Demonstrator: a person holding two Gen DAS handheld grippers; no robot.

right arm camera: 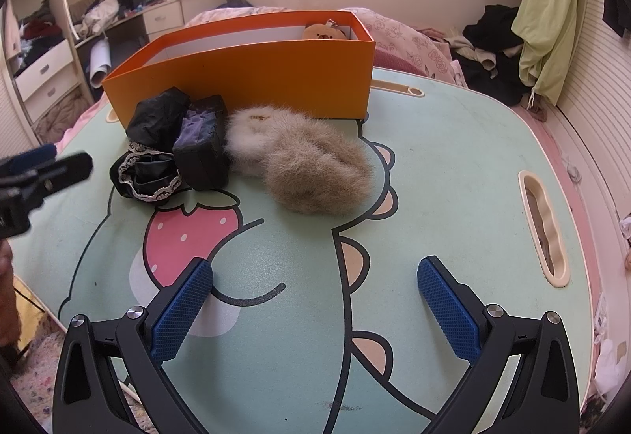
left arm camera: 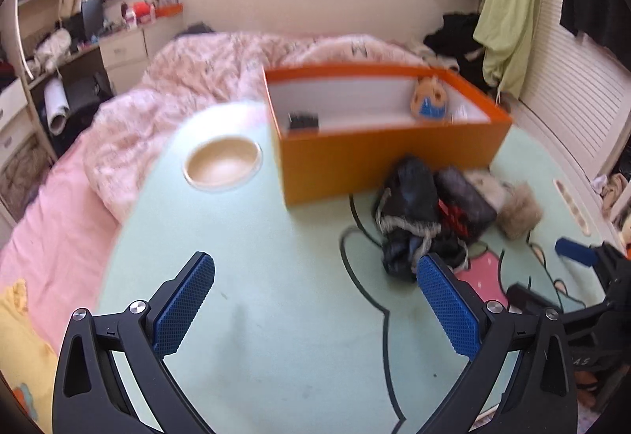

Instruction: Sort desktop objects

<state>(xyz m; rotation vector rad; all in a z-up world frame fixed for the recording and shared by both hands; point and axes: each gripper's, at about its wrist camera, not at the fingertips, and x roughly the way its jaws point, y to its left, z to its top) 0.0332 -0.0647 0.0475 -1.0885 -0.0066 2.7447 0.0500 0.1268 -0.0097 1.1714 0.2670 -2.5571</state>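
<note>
An orange box (left arm camera: 378, 158) (right arm camera: 252, 79) stands on the green cartoon table (left arm camera: 276, 315) (right arm camera: 453, 173). Inside it are a small orange plush toy (left arm camera: 430, 100) (right arm camera: 325, 31) and a dark object (left arm camera: 303, 120). In front of the box lie a black lace-trimmed cloth (left arm camera: 410, 213) (right arm camera: 152, 146), a dark pouch (left arm camera: 465, 203) (right arm camera: 203, 146) and a beige fur piece (left arm camera: 516, 205) (right arm camera: 307, 161). My left gripper (left arm camera: 315, 300) is open and empty, hovering left of the pile. My right gripper (right arm camera: 315, 309) is open and empty, short of the fur piece.
A pale bowl (left arm camera: 223, 163) sits on the table left of the box. A pink quilt (left arm camera: 189, 86) covers the bed beyond. The table has a handle slot (right arm camera: 544, 229) at its right edge. Green cloth (right arm camera: 548, 8) hangs at the right wall.
</note>
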